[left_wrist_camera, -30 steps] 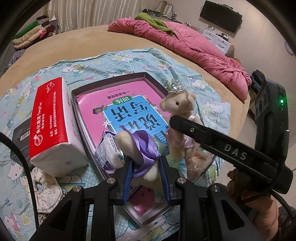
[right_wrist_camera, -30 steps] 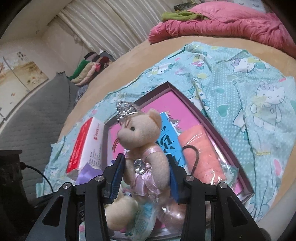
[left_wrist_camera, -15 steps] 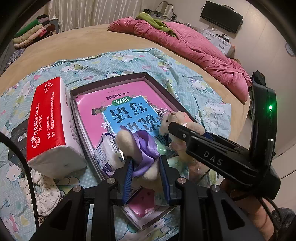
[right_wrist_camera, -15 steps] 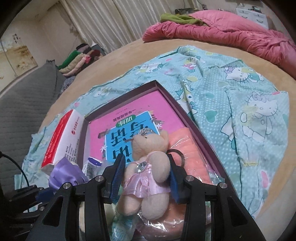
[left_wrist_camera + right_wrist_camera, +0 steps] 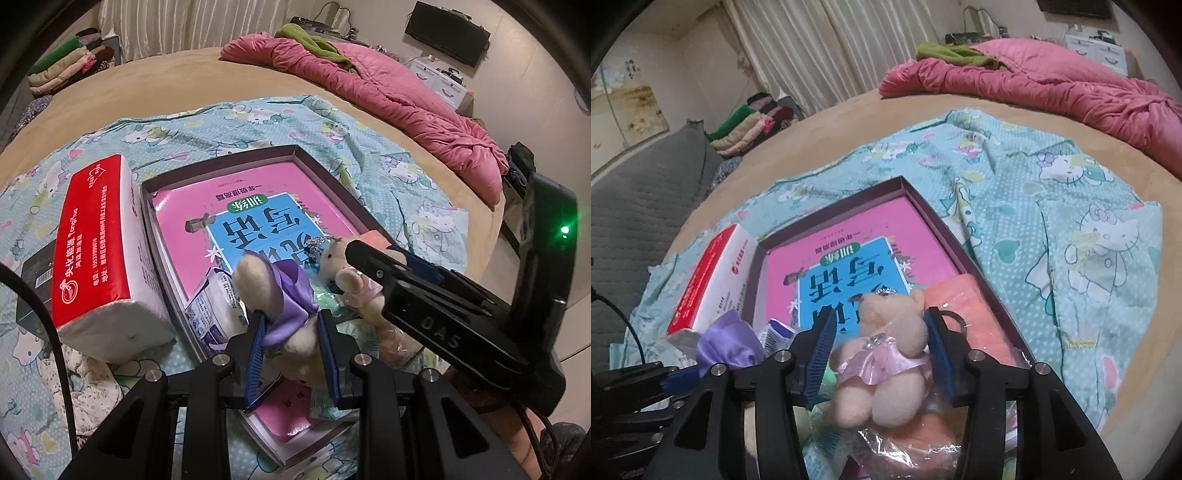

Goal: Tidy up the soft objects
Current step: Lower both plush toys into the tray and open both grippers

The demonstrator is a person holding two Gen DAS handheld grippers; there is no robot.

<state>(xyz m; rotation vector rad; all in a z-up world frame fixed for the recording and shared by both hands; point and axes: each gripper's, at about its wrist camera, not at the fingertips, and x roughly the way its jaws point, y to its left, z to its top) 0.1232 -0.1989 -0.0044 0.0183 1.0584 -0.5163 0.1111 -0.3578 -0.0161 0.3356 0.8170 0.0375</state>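
Left wrist view: the left gripper [image 5: 291, 339] has its blue pads pressed into a cream plush [image 5: 295, 332] with a purple ribbon [image 5: 291, 291], holding it over the near end of the shallow box [image 5: 328, 173]. Hard against it on the right, the right gripper [image 5: 373, 258] reaches in, pinning a little bear [image 5: 340, 266] low over the book [image 5: 255, 229] lying in the box. From the right wrist, the right gripper [image 5: 877, 354] shows its pads spread, only the right one touching the bear [image 5: 886, 354] in its pink skirt; the bear sits on crinkly plastic beside an orange bundle [image 5: 960, 302] tucked along the box's right wall [image 5: 953, 240]. It's crowded at the near end: a white pouch [image 5: 214, 302] leans by the plush, and the tissue pack [image 5: 99, 251] sits tight against the box's left edge. The far half of the book lies bare, and the cartoon sheet [image 5: 1071, 240] spreads wide to the right, up to the pink quilt [image 5: 1052, 74].
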